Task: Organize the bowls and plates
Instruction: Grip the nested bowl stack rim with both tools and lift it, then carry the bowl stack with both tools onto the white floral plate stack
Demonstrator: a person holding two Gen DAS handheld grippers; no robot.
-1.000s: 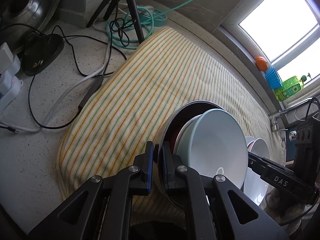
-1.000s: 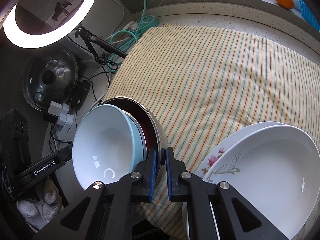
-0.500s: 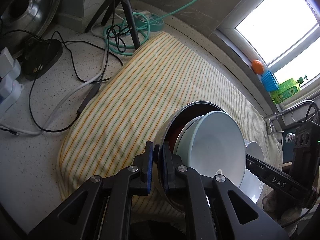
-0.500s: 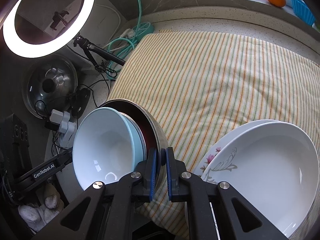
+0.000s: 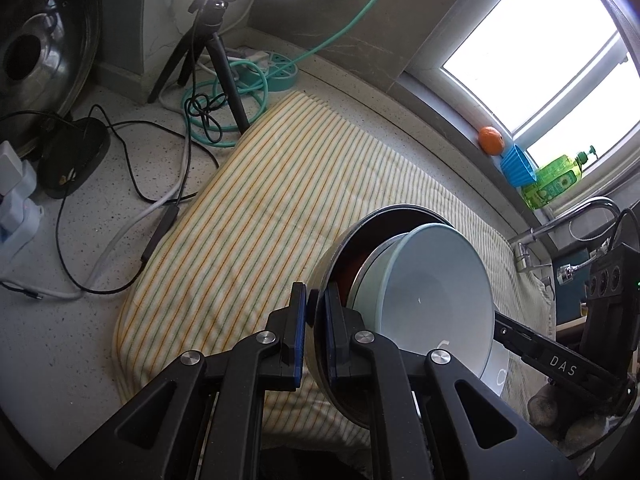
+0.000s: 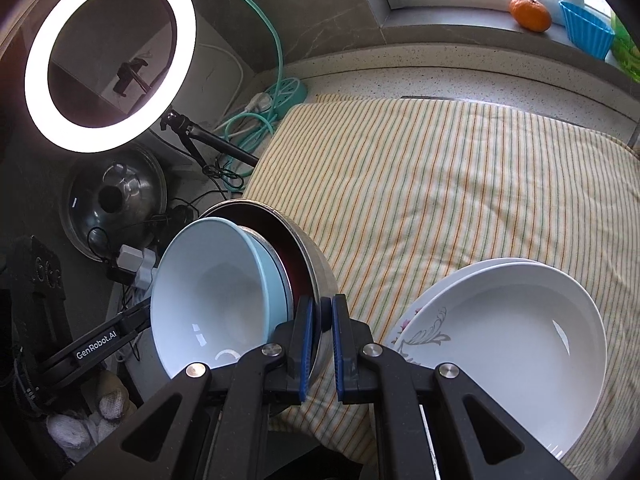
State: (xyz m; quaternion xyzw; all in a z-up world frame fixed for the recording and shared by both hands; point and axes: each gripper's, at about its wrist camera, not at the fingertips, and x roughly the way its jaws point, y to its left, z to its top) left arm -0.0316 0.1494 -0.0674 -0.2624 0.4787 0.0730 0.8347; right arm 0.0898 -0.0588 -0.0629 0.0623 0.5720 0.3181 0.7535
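Note:
A steel bowl (image 5: 326, 276) with a dark red inside holds a nested pale blue bowl (image 5: 436, 296). My left gripper (image 5: 314, 314) is shut on the steel bowl's rim on one side. My right gripper (image 6: 320, 320) is shut on the rim of the same steel bowl (image 6: 316, 256) on the other side, with the blue bowl (image 6: 212, 296) showing inside it. The stack hangs tilted above the striped cloth (image 5: 280, 208). Two stacked white plates (image 6: 508, 344), the lower one flowered, lie on the cloth (image 6: 440, 184) at the right.
A ring light (image 6: 108, 56) on a tripod (image 5: 216, 52), a teal cable reel (image 5: 276, 72), black cables and a steel pot lid (image 5: 36, 48) crowd the counter's left. An orange (image 6: 530, 12), a blue cup (image 6: 586, 34) and a green bottle (image 5: 556, 180) stand on the windowsill.
Both grippers have lifted the bowl stack and drawn it back from the cloth; more of the counter, ring light and window shows. The grips have not changed.

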